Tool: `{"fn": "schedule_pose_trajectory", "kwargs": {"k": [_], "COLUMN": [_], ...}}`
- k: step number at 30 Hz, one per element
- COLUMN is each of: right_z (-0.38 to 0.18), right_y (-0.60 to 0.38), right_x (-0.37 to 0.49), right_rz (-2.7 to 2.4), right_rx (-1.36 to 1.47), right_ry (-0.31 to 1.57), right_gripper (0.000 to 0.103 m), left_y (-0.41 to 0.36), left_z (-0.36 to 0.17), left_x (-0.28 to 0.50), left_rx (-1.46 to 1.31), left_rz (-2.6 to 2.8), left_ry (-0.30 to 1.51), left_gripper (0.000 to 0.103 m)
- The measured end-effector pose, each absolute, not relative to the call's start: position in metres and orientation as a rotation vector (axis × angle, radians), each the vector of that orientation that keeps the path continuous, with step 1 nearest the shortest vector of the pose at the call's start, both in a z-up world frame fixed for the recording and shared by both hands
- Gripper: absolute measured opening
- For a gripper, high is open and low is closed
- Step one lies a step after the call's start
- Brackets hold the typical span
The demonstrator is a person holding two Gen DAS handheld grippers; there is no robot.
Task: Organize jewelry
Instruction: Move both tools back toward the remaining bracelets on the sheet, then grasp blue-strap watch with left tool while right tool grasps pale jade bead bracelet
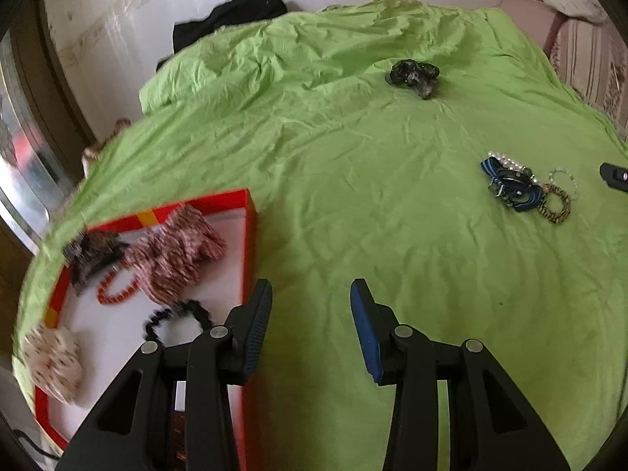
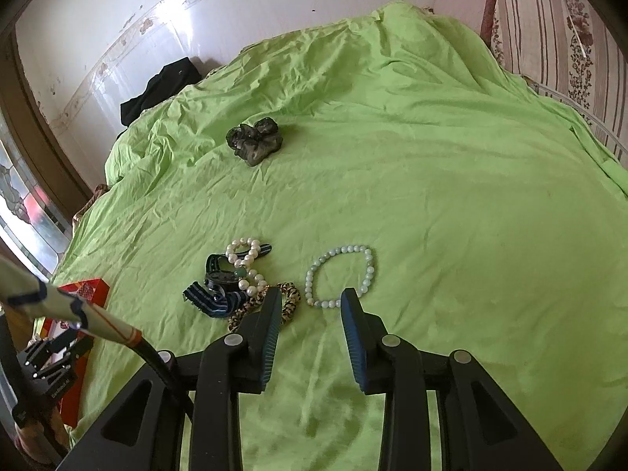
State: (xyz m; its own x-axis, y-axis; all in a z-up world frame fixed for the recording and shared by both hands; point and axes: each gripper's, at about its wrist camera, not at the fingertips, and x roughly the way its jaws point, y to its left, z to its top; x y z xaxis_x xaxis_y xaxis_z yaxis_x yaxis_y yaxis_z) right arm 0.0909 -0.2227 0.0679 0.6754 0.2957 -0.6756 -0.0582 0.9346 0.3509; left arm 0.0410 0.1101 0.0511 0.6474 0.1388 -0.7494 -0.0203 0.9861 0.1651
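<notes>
Two grippers hang over a bed spread with a wrinkled green sheet (image 2: pixel 431 180). The left gripper (image 1: pixel 311 306) has its jaws apart with nothing between them, poised just beside the right wall of a red tray (image 1: pixel 251 212) that sits at the bed's left edge. Inside the tray lie a red-and-white scrunchie (image 1: pixel 178 253), a dark scrunchie (image 1: pixel 92 253), an orange bead bracelet (image 1: pixel 115 288), a black coiled hair tie (image 1: pixel 180 314) and a cream scrunchie (image 1: pixel 53 365). The right gripper (image 2: pixel 310 306) is also parted and empty, with a pale green bead bracelet (image 2: pixel 340 274) lying flat on the sheet just beyond its fingertips. To the left of that bracelet sits a small heap: a white pearl bracelet (image 2: pixel 245 265), a blue striped strap (image 2: pixel 214 300) and a leopard-print hair tie (image 2: pixel 288 300). Farther up the bed rests a grey-green scrunchie (image 2: pixel 255 139), well apart from the rest.
</notes>
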Motion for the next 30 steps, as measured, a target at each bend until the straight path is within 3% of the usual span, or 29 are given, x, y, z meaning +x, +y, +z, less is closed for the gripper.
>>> {"fn": "schedule_pose_trajectory", "kwargs": {"k": [13,22,26,30], "right_z": [0.052,0.032,0.026,0.017], "right_y": [-0.273,-0.262,-0.256,-0.250], "right_x": [0.115,0.129,0.136,0.142], "right_rz": [0.201,0.240,0.237,0.210], "right_rx": [0.474,0.448,0.430,0.409], "right_ry": [0.848,0.897,0.904,0.914], "right_gripper": [0.041,0.042,0.042,0.042], "left_y": [0.048,-0.004,-0.010,-0.021], "left_z": [0.056,0.024,0.020,0.020], "left_x": [0.094,0.144,0.157,0.161], "left_rx": [-0.048,-0.144,-0.184,-0.148], "left_rz": [-0.143,-0.273,-0.281,-0.274], "left_ry": [0.953,1.046,1.036,1.022], "left_gripper": [0.040,0.040,0.047,0.046]}}
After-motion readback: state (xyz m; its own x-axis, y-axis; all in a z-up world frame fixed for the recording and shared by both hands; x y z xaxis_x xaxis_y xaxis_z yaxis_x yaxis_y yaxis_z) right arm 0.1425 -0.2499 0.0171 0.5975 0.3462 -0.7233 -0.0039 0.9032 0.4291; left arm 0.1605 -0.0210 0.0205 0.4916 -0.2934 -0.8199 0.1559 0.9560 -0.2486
